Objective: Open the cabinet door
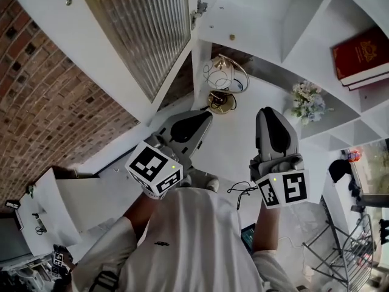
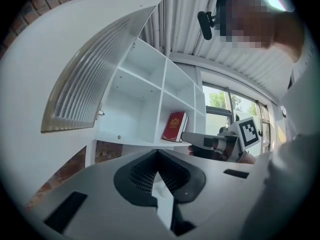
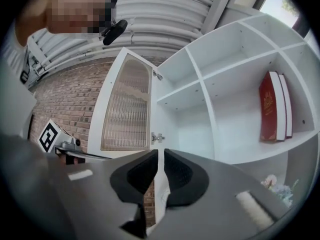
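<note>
Cabinet door [image 1: 130, 35] at left stands swung wide open, ribbed glass panel showing. Left gripper [image 1: 200, 117] and right gripper [image 1: 268, 113] hover before the shelves [image 1: 292, 17], fingers pressed together, empty. Opening looks finished; next, likely just withdraw.

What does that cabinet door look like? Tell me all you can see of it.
The cabinet door is a white frame around a ribbed, cloudy glass panel whose top looks arched. It stands swung wide open at the left side of the white shelves, beside the brick wall, and hangs on two small metal hinges. Nothing else touches it.
</note>
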A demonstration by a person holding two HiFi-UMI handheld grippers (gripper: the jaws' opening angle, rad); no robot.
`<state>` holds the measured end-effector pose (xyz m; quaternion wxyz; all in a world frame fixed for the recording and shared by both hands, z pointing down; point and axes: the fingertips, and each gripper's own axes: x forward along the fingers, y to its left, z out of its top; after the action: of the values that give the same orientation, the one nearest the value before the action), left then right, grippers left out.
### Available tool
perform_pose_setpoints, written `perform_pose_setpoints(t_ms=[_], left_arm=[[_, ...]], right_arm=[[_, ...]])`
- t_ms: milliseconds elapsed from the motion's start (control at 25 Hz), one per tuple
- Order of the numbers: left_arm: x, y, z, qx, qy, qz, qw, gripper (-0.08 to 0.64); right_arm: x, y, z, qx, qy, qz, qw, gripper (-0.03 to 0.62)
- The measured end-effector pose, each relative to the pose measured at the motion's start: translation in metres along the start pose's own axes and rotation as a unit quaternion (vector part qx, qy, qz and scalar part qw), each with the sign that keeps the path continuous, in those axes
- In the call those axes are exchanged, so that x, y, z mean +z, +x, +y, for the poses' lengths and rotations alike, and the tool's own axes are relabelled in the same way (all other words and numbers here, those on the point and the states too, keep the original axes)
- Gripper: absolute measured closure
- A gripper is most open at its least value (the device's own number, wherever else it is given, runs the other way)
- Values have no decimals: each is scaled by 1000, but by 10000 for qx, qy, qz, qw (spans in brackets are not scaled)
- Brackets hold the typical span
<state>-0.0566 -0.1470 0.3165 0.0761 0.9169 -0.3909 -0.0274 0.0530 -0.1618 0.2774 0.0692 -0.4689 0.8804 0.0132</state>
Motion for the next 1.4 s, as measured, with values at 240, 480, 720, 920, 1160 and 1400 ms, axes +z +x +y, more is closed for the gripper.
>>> perform_pose_setpoints(t_ms=[240, 480, 720, 920, 1160, 1400], left_arm=[[1, 11, -2, -43, 46, 29, 10000, 551], [-5, 20, -3, -23, 69, 108, 9999, 551], [-10, 21, 1, 23, 82, 195, 9998, 551], [-10, 16, 9, 198, 76, 126, 9997, 551], [-16, 14, 12, 222, 181, 186, 9994, 551], [-15, 9, 22, 273, 260, 176, 9991, 551]], right_arm=[[-10, -24, -37, -381, 22, 190, 9991, 558], [-19, -57, -73, -813, 19, 254, 9964, 558], [-17, -83, -90, -1208, 146, 102, 9925, 558], [-29, -92, -92, -1301, 188, 212, 9911, 558], [-31, -78, -83, -1230, -164, 426, 9914, 558], [-34, -61, -74, -1138, -325, 428, 9920, 558]])
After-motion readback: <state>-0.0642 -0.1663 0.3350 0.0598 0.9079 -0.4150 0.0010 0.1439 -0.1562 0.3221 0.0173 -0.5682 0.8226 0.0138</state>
